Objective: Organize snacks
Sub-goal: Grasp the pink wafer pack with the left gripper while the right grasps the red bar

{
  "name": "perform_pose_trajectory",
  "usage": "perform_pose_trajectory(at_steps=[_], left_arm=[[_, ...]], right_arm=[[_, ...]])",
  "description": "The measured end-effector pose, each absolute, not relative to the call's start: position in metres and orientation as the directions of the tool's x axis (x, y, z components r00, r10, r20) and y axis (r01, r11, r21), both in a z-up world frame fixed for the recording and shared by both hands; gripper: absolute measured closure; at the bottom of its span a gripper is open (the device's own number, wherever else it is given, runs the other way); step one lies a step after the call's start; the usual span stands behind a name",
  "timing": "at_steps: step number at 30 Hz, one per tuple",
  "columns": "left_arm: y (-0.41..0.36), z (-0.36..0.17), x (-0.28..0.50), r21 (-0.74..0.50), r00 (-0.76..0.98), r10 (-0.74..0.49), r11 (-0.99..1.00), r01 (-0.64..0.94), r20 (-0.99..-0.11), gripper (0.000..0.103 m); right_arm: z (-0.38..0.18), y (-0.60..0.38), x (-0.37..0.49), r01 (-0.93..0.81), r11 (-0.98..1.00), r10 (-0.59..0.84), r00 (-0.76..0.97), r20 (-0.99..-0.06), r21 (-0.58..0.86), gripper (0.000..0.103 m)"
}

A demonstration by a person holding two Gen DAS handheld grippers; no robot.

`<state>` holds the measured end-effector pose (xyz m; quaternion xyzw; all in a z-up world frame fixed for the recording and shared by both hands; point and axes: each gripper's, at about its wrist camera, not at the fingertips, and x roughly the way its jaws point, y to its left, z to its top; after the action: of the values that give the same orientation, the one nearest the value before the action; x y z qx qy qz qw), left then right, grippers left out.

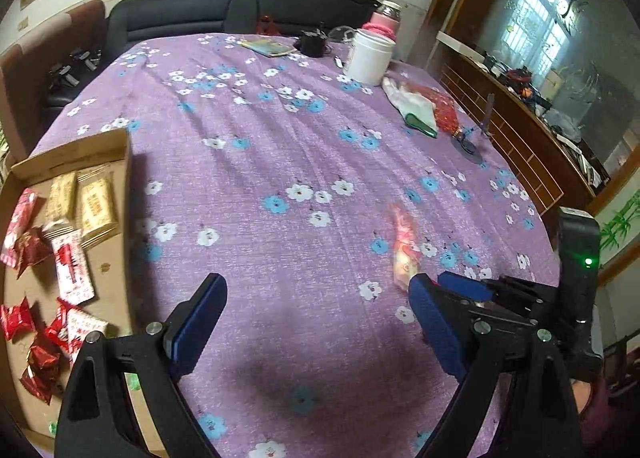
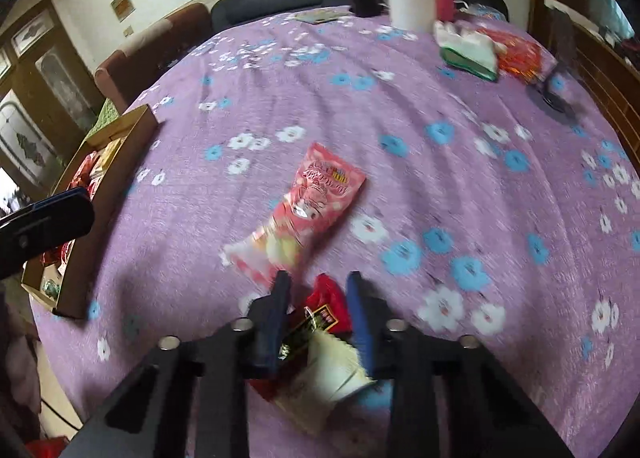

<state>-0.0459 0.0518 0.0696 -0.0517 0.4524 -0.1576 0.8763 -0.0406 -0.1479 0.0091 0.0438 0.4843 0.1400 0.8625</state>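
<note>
Right gripper (image 2: 316,282) jaws narrowed onto small red-and-cream snack packet (image 2: 324,322) on surface. Pink snack bag (image 2: 316,193) lies just ahead, long axis running away up-right. Left gripper (image 1: 316,290) jaws wide, empty. Cardboard box (image 2: 132,137) far left, nearer left gripper.

A wide stretch of purple floral tablecloth (image 1: 256,161) is lying bare between the cardboard box (image 1: 120,193) at the left edge and the far clutter. A pink snack packet (image 2: 316,193) is lying mid-table. A white tub (image 1: 370,57), glove (image 1: 412,105) and small stand (image 1: 476,137) are crowding the far right corner.
</note>
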Motion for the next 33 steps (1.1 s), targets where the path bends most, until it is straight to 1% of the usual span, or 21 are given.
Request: perform_pose_trajectory(at_steps=[6, 10, 14, 15, 16, 17, 18, 19, 20, 21, 22, 23, 24, 25, 27, 29, 33], left_arm=[[0.014, 0.057, -0.025, -0.263, 0.474, -0.372, 0.923, 0.281, -0.798, 0.012], [-0.021, 0.043, -0.009, -0.225, 0.453, -0.361, 0.918, 0.325, -0.815, 0.012], [-0.042, 0.024, 0.009, -0.196, 0.424, -0.329, 0.925, 0.325, -0.844, 0.012], [-0.044, 0.021, 0.012, -0.192, 0.421, -0.324, 0.926, 0.326, -0.847, 0.014], [-0.048, 0.018, 0.013, -0.192, 0.414, -0.324, 0.924, 0.330, -0.851, 0.018], [-0.051, 0.015, 0.014, -0.189, 0.404, -0.322, 0.923, 0.335, -0.856, 0.021], [-0.053, 0.012, 0.013, -0.183, 0.396, -0.317, 0.922, 0.340, -0.862, 0.028], [-0.056, 0.010, 0.012, -0.162, 0.401, -0.302, 0.924, 0.346, -0.865, 0.032], [-0.060, 0.010, 0.009, -0.130, 0.419, -0.283, 0.925, 0.357, -0.863, 0.040], [-0.063, 0.010, 0.007, -0.085, 0.439, -0.251, 0.928, 0.364, -0.863, 0.054], [-0.064, 0.010, 0.005, -0.068, 0.445, -0.241, 0.926, 0.370, -0.862, 0.072], [-0.064, 0.011, 0.004, -0.074, 0.443, -0.250, 0.923, 0.377, -0.861, 0.077], [-0.060, 0.012, 0.004, -0.092, 0.435, -0.262, 0.923, 0.375, -0.861, 0.077], [-0.057, 0.013, 0.004, -0.108, 0.430, -0.273, 0.923, 0.369, -0.860, 0.078], [-0.048, 0.015, 0.002, -0.132, 0.433, -0.286, 0.927, 0.352, -0.855, 0.078], [-0.037, 0.020, -0.002, -0.176, 0.434, -0.314, 0.928, 0.330, -0.844, 0.078], [-0.008, 0.040, -0.017, -0.266, 0.470, -0.378, 0.920, 0.288, -0.798, 0.078]], right_arm=[[0.010, -0.177, -0.047, -0.128, 0.967, 0.256, 0.519, -0.816, 0.222, 0.075], [0.010, -0.178, -0.052, -0.156, 0.965, 0.260, 0.525, -0.811, 0.209, 0.075], [0.009, -0.176, -0.056, -0.178, 0.961, 0.273, 0.528, -0.804, 0.209, 0.071], [0.009, -0.175, -0.057, -0.185, 0.962, 0.271, 0.530, -0.804, 0.203, 0.068], [0.009, -0.174, -0.058, -0.191, 0.961, 0.274, 0.530, -0.802, 0.202, 0.066], [0.009, -0.173, -0.059, -0.198, 0.960, 0.277, 0.531, -0.801, 0.200, 0.062], [0.009, -0.170, -0.060, -0.211, 0.958, 0.277, 0.532, -0.800, 0.192, 0.058], [0.009, -0.168, -0.061, -0.221, 0.958, 0.276, 0.533, -0.800, 0.184, 0.056], [0.009, -0.166, -0.062, -0.230, 0.957, 0.274, 0.533, -0.800, 0.175, 0.054], [0.009, -0.163, -0.063, -0.242, 0.956, 0.271, 0.533, -0.801, 0.163, 0.054], [0.009, -0.160, -0.063, -0.256, 0.954, 0.271, 0.530, -0.803, 0.154, 0.054], [0.009, -0.157, -0.064, -0.267, 0.953, 0.271, 0.528, -0.804, 0.146, 0.057], [0.009, -0.154, -0.065, -0.278, 0.950, 0.272, 0.528, -0.805, 0.138, 0.073], [0.009, -0.153, -0.066, -0.285, 0.948, 0.276, 0.525, -0.805, 0.139, 0.074], [0.009, -0.153, -0.067, -0.290, 0.946, 0.282, 0.523, -0.804, 0.143, 0.081], [0.010, -0.155, -0.068, -0.289, 0.944, 0.293, 0.525, -0.799, 0.157, 0.086], [0.019, -0.161, -0.074, -0.275, 0.939, 0.329, 0.546, -0.770, 0.207, 0.088]])
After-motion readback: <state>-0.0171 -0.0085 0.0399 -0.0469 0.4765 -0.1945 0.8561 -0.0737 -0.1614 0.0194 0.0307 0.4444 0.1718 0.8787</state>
